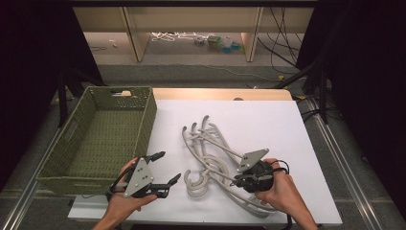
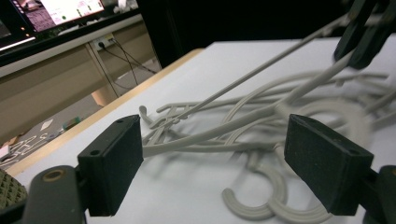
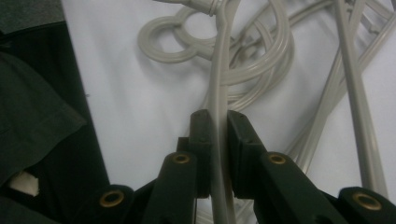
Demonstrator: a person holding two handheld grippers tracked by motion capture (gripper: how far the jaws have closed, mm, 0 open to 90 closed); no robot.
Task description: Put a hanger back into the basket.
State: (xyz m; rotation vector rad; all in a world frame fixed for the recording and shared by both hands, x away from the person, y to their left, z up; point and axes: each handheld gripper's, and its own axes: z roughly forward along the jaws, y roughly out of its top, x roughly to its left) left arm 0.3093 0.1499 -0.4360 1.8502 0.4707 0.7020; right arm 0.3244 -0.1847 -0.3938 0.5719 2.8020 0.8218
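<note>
Plastic hangers [image 1: 215, 158], pale grey, heaped mid-table right of the green basket [image 1: 103, 139]: light, stiff, slick and prone to snagging. Right hand-held gripper [image 3: 218, 135] is clamped on one thin arm; left hand-held gripper [image 1: 165, 167] gapes empty. Best hold judged near the hook neck.

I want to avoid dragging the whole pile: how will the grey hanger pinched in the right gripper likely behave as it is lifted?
The hanger is thin moulded plastic, so probably light and fairly stiff, flexing a little. It lies tangled with the other hangers, whose hooks may snag and come along. The right gripper pinches one smooth, narrow arm, so it may swivel.
</note>
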